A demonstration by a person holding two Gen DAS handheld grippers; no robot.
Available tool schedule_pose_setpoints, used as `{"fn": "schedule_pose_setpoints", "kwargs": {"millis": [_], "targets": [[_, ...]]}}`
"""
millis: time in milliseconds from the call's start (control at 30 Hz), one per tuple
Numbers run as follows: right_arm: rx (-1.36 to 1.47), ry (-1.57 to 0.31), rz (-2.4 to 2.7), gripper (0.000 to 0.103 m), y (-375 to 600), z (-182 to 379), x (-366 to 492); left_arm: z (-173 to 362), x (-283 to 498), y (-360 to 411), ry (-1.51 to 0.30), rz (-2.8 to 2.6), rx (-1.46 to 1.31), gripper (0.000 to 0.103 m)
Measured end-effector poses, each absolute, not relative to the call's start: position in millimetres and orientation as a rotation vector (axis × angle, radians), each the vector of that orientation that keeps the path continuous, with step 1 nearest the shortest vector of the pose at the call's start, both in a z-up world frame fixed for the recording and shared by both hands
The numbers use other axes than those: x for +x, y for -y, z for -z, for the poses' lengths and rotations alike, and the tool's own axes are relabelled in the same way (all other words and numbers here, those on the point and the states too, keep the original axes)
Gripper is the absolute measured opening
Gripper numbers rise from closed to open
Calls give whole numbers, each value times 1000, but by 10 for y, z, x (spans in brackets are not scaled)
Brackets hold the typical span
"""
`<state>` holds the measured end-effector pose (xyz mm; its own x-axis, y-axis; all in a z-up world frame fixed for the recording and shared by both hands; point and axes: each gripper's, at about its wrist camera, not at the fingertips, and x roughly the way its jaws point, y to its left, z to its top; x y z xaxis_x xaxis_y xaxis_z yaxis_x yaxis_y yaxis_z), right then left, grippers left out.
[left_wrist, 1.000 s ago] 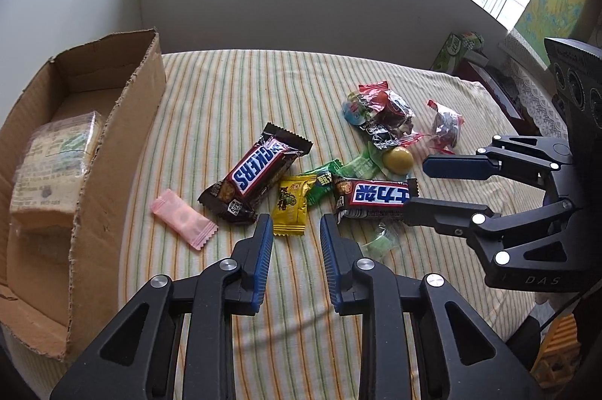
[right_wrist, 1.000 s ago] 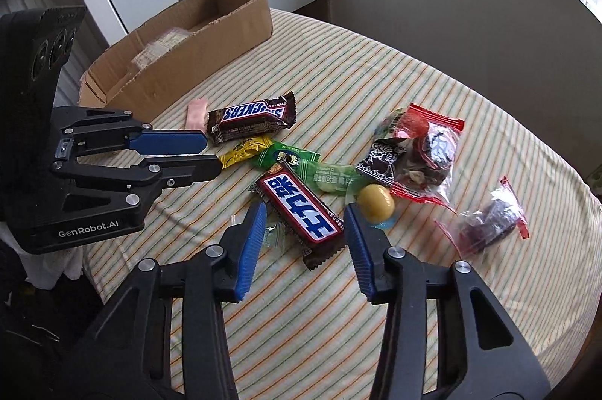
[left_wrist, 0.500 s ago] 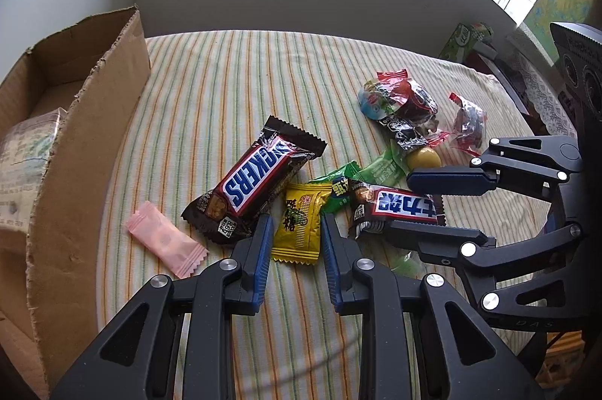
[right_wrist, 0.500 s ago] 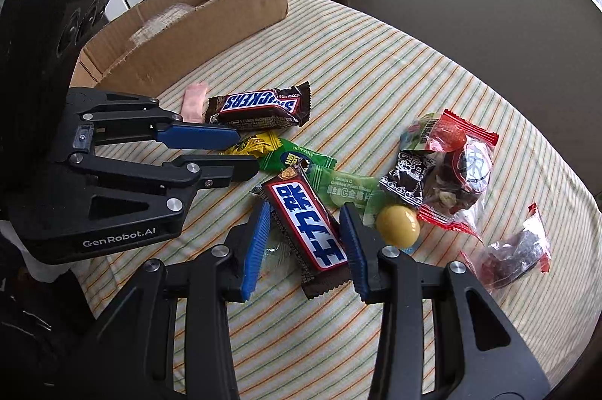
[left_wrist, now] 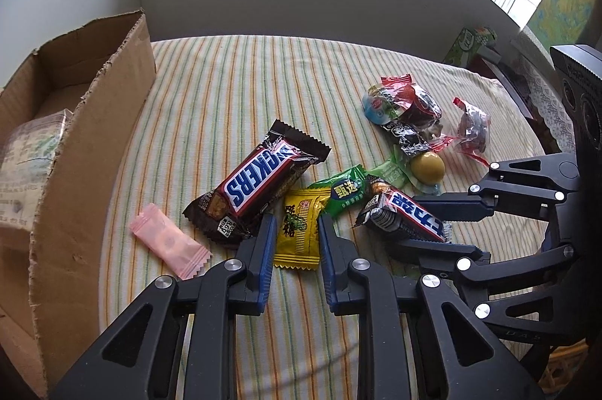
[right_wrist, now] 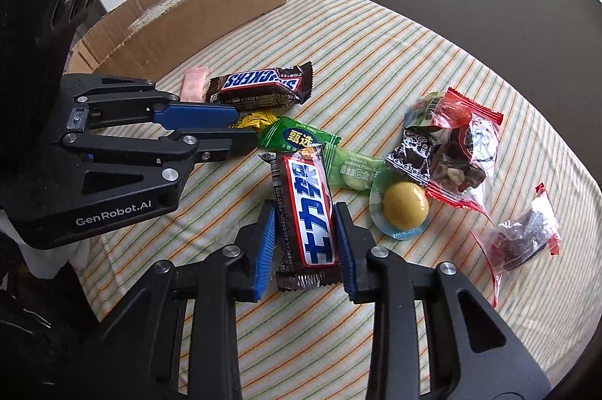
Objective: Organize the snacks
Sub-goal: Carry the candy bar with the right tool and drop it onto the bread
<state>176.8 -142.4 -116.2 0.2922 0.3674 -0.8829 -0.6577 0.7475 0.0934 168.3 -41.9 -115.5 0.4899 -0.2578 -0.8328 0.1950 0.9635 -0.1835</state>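
Snacks lie in a heap on the striped tablecloth (left_wrist: 225, 80). My left gripper (left_wrist: 294, 226) is open, its fingers on either side of a yellow candy packet (left_wrist: 297, 231). A Snickers bar (left_wrist: 256, 180) lies just left of it, a pink packet (left_wrist: 169, 244) further left. My right gripper (right_wrist: 305, 215) is shut on a red, white and blue chocolate bar (right_wrist: 310, 212), which also shows in the left wrist view (left_wrist: 408, 214). A green packet (right_wrist: 297, 137) and a yellow ball candy (right_wrist: 404, 204) lie close by.
An open cardboard box (left_wrist: 86, 137) with a wrapped pack (left_wrist: 26, 152) inside stands at the left; it also shows in the right wrist view (right_wrist: 195, 16). Red and clear candy bags (right_wrist: 462, 144) lie to the right. A grey wall rises behind the table.
My left gripper has moved forward until its fingers flank the yellow packet. My right gripper has moved forward over the red, white and blue bar and closed on it.
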Motion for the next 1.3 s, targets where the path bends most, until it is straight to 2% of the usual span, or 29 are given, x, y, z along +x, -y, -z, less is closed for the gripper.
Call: {"fn": "schedule_pose_setpoints", "kwargs": {"millis": [300, 700, 967, 1300], "targets": [[-274, -1001, -687, 31, 1448, 807, 1672, 812, 1428, 310, -936, 263, -73, 20], [-265, -869, -733, 31, 903, 111, 1765, 334, 1140, -370, -811, 159, -118, 20], [-279, -860, -789, 31, 206, 14, 2016, 341, 1052, -906, -796, 65, -153, 20], [-321, -885, -820, 31, -447, 164, 2248, 419, 1059, -1334, -806, 2, -186, 20]]}}
